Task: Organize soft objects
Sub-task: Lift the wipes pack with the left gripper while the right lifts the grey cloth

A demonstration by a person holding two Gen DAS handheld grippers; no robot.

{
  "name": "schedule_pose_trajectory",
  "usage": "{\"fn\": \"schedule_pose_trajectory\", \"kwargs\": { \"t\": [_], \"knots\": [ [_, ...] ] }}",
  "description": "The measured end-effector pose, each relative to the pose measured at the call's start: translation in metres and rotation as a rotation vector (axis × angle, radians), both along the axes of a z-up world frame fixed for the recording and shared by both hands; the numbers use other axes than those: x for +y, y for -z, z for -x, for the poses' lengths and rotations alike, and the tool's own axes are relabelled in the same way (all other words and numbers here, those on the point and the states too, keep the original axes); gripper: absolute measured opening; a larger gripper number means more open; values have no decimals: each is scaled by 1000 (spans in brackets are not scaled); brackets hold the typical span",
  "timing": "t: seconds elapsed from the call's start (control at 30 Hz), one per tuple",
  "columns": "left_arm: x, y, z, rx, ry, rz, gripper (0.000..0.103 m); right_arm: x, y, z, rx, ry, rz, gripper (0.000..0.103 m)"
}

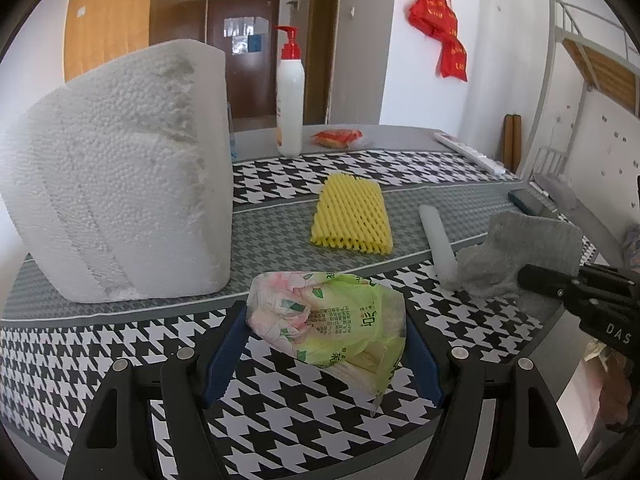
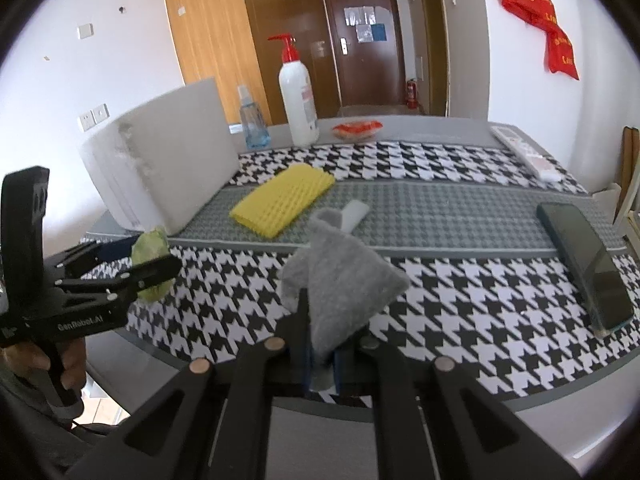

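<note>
Tissue pack, green and floral, is sitting pinched between the left gripper jaws above the checkered tabletop. Right gripper jaws are clenching nearly closed on the grey cloth, lifting it beside the yellow foam net.

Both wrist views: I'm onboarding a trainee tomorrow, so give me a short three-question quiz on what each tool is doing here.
1. True or false: the right tool is shut on the grey cloth.
2. What does the left tool hold? A) yellow foam net B) green tissue pack C) pump bottle
3. Fill in: the yellow foam net lies beside the white ____ block.

Key: 1 true; 2 B, the green tissue pack; 3 foam.
</note>
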State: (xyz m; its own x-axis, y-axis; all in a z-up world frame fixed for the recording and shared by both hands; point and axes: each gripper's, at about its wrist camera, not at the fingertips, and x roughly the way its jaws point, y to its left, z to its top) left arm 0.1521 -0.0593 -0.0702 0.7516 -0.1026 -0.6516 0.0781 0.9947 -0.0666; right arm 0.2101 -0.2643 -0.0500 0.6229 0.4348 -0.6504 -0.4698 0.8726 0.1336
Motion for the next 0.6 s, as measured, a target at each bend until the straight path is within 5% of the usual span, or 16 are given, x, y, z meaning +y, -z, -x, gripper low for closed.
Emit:
{"fn": "schedule_pose_trajectory", "kwargs": {
  "t": [0.6],
  "knots": [
    [4, -21, 9, -69, -13, -8, 74, 6, -29, 1, -67, 25, -10, 11]
  ]
}}
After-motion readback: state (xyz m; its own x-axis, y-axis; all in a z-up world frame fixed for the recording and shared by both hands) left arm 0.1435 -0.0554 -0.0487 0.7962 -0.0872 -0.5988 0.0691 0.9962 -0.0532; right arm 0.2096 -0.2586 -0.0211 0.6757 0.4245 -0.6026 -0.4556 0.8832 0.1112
